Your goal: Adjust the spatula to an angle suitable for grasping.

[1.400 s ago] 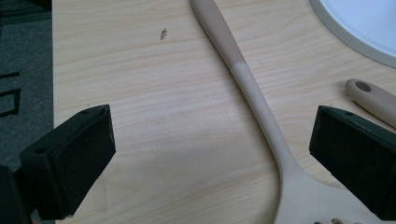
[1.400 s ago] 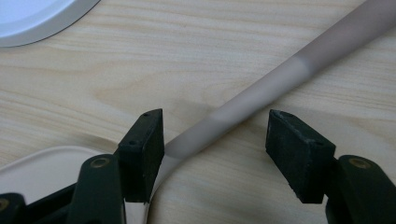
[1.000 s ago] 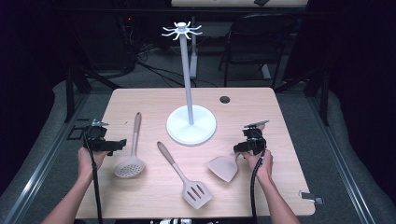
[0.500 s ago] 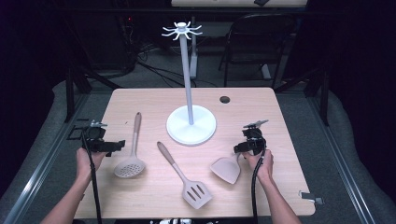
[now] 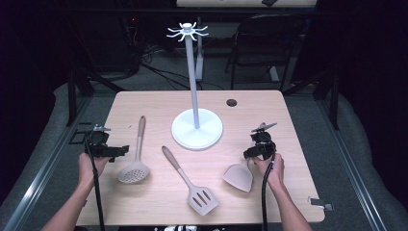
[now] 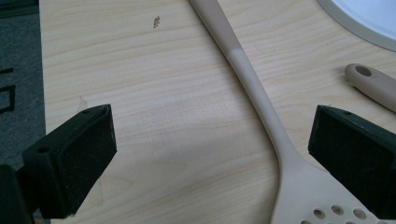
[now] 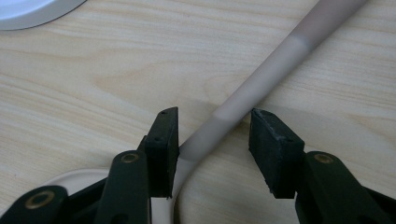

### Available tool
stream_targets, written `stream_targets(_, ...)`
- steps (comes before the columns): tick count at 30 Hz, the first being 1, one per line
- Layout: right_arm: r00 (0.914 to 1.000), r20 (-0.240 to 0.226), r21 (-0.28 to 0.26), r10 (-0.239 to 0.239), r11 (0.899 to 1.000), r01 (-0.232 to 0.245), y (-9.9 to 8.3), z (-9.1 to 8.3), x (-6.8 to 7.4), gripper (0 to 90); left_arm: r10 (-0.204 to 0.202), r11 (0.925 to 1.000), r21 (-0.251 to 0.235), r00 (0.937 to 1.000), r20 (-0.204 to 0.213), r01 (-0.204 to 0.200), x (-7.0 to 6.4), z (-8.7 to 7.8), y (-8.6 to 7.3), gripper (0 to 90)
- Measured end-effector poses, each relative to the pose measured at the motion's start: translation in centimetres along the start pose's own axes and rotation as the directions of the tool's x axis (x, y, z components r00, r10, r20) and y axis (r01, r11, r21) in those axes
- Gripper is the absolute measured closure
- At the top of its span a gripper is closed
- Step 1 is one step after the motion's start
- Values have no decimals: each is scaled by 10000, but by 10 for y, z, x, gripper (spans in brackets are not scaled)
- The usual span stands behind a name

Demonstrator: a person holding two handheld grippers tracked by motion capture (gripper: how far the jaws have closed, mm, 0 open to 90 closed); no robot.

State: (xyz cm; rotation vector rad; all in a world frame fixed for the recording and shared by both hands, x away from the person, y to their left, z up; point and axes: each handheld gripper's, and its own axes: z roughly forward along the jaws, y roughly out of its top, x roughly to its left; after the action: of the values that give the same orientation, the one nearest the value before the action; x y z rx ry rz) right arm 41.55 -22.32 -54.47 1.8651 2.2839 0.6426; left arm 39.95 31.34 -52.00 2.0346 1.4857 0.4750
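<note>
On the bench point(image 5: 144, 103), from the high view, a white rack point(image 5: 197, 129) stands at the far middle with three utensils lying nearer: a skimmer point(image 5: 135, 159) at left, a slotted turner point(image 5: 190, 181) in the middle, and a spatula point(image 5: 239, 176) at right. Its blade lies near and left of the right gripper point(image 5: 256, 153), and its handle runs up under that gripper, so the right hand is plainly the nearer one. The left gripper point(image 5: 115, 151) sits just left of the skimmer's handle, clear of it. From the left gripper view, the jaws stand wide apart, empty; the skimmer point(image 6: 261, 100) runs lengthwise between them, nearer the right jaw. From the right gripper view, the jaws straddle the spatula point(image 7: 261, 79) handle, partly apart: the left jaw looks to touch it, the right stands off. The handle's long axis slants away to the upper right, across the gap, so closing should catch it.
</note>
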Motion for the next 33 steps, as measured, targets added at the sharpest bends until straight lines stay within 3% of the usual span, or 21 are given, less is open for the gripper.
stream_targets(12,9995,271,310,-178,9994,169,-1,-5,-2,576,21,10000,-85,10000,23,-21,3,-3,-2,11)
stream_targets(26,9985,-127,543,-534,9971,541,-7,-11,-7,651,239,9996,129,9997,108,-240,0,1,-3,15)
stream_targets(33,9970,-29,550,-769,9955,770,-11,-13,-3,691,341,9991,255,9993,151,-345,0,3,-3,18)
